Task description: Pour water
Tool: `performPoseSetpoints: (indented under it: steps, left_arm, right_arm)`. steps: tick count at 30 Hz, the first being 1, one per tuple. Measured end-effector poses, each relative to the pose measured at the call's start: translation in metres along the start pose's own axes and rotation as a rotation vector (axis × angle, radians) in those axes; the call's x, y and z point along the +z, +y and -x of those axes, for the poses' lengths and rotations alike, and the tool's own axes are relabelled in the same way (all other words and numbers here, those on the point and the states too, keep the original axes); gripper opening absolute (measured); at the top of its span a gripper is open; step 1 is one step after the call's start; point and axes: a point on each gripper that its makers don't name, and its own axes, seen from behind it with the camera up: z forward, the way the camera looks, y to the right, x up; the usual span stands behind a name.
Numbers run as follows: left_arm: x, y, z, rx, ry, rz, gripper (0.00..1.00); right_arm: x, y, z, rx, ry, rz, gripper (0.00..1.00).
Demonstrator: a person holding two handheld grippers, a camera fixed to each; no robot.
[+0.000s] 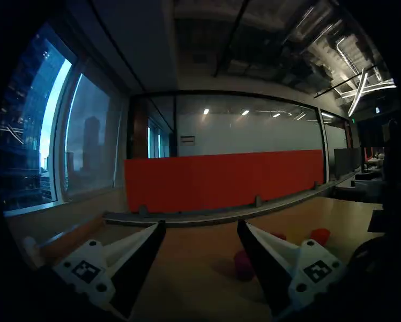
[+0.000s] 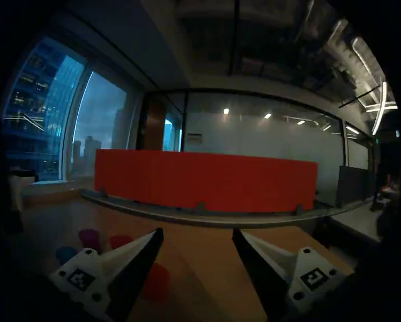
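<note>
In the left gripper view my left gripper stands open above a wooden table, with nothing between its fingers. Small cups lie ahead on the table: a purple one by the right finger and a red one farther right. In the right gripper view my right gripper is open and empty too. Several cups stand low on the left there: a purple cup, a blue cup, a red cup and another red cup beside the left finger. The light is dim.
A red divider panel runs along the far edge of the table, also seen as the red panel. Large windows fill the left wall. Another desk stands at the right.
</note>
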Motion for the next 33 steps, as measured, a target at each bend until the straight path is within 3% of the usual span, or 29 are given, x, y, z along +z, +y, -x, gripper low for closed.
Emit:
performPoseSetpoints:
  steps: [9,20,33]
  left_arm:
    - [0.001,-0.005,0.007,-0.051,-0.009,-0.02,0.99]
    - [0.0,-0.008,0.019,-0.001,-0.017,-0.063,0.99]
    - [-0.001,-0.007,0.047,-0.009,-0.014,-0.089,0.99]
  right_arm:
    - [-0.005,0.018,-0.008,0.025,0.04,0.056,1.0]
    - [-0.01,0.024,-0.002,0.029,0.031,0.079,1.0]
    - [-0.01,0.016,-0.009,0.014,0.042,0.078,1.0]
